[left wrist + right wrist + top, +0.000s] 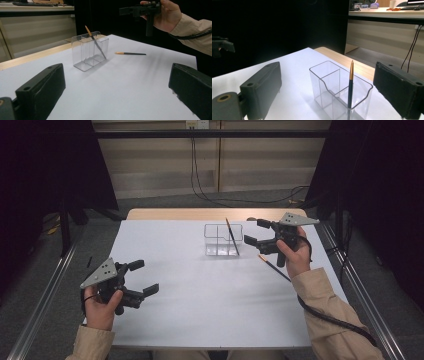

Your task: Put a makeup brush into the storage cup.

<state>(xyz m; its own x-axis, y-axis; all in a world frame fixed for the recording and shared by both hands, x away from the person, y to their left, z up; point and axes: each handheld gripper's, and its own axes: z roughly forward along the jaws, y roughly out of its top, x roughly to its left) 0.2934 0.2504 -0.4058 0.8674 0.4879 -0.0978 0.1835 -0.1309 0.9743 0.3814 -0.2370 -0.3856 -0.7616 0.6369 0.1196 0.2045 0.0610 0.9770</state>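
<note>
Black jaws on both grippers, spread wide, nothing between them.
Right gripper (256, 232), right of centre in the high view, is held just beside a clear divided holder (223, 240); one pen (232, 236) leans inside its right compartment, gold tip up. Second pen (273, 267) lies on the white table (200, 310) below that gripper. Left gripper (143, 277) sits lower left, well apart.

A clear plastic holder (223, 240) with two compartments stands upright toward the far side of the white surface (200, 290). One dark pen (232, 236) with an orange-gold end leans inside its right compartment (as the high view shows it), that end poking above the rim. A second pen (273, 267) of the same kind lies flat on the surface, right of the holder and apart from it.
</note>
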